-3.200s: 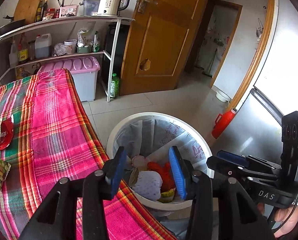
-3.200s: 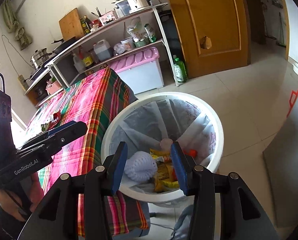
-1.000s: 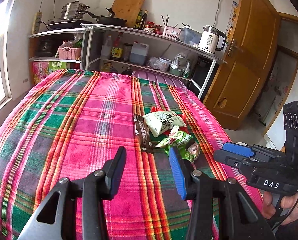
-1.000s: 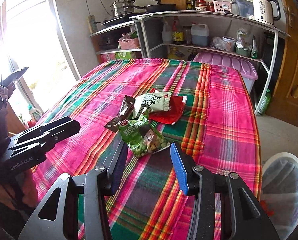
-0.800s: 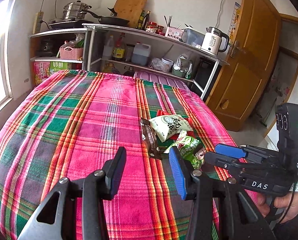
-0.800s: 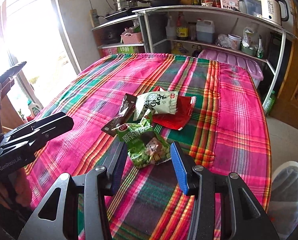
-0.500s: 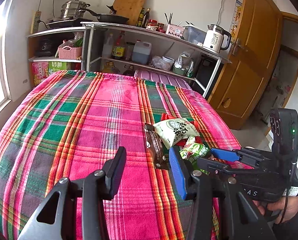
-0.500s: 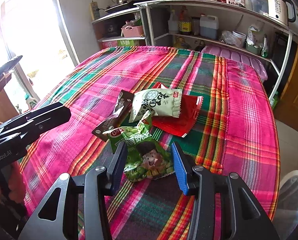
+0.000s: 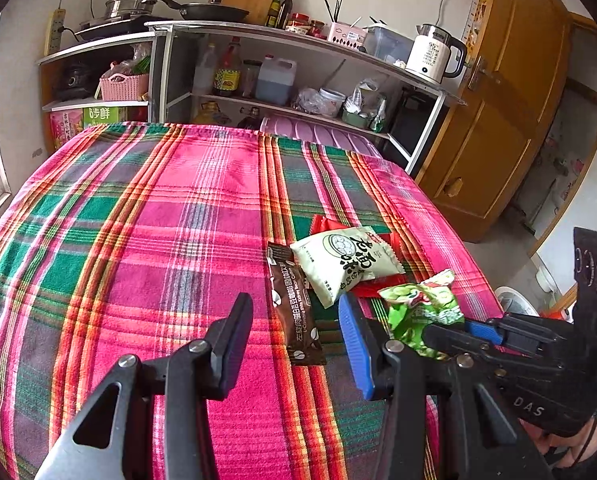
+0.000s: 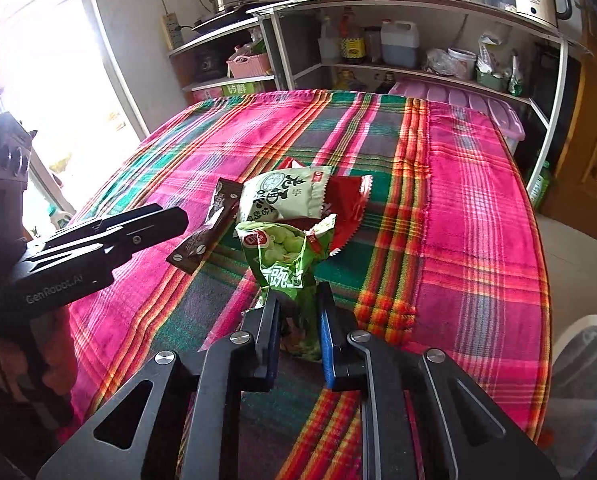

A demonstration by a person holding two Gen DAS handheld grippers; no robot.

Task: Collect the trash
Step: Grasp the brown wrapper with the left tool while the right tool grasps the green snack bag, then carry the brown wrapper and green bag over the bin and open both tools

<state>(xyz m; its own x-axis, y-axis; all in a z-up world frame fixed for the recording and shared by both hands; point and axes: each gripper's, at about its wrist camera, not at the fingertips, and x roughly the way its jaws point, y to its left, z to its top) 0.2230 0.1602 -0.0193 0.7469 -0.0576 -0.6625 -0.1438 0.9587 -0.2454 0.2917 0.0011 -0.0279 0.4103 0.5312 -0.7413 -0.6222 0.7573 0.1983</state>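
My right claw [image 10: 298, 328] has just been closing and now pinches the lower end of the green snack bag [image 10: 286, 252], its blue pads pressed into the crumpled foil so the bag stands up between them at 12 o'clock in the right wrist view. My left claw [image 9: 294, 340] stands wide with nothing between its pads, poised over the plaid tablecloth [image 9: 138, 220] of the table, with the brown coffee sachet [image 9: 296, 312] lying flat on the cloth in the gap between its fingers. From the left wrist camera, the green bag sits at 3 o'clock, gripped in the right claw just beside my left one. Past the sachet, toward 1 o'clock, lies the pale green noodle packet [image 9: 346, 260], touching the sachet's upper end and resting on top of a red wrapper [image 9: 382, 284] whose edges poke out around it. All the trash is bunched at the near right part of the table. At the far right, low beside the table's edge, the white rim of the bin [image 10: 574, 332] shows on the floor. Behind the table at 12 o'clock stands a metal shelf rack [image 9: 298, 40] loaded with bottles, a pan and a white electric kettle [image 9: 434, 54], and at 2 o'clock a wooden door [image 9: 510, 100].
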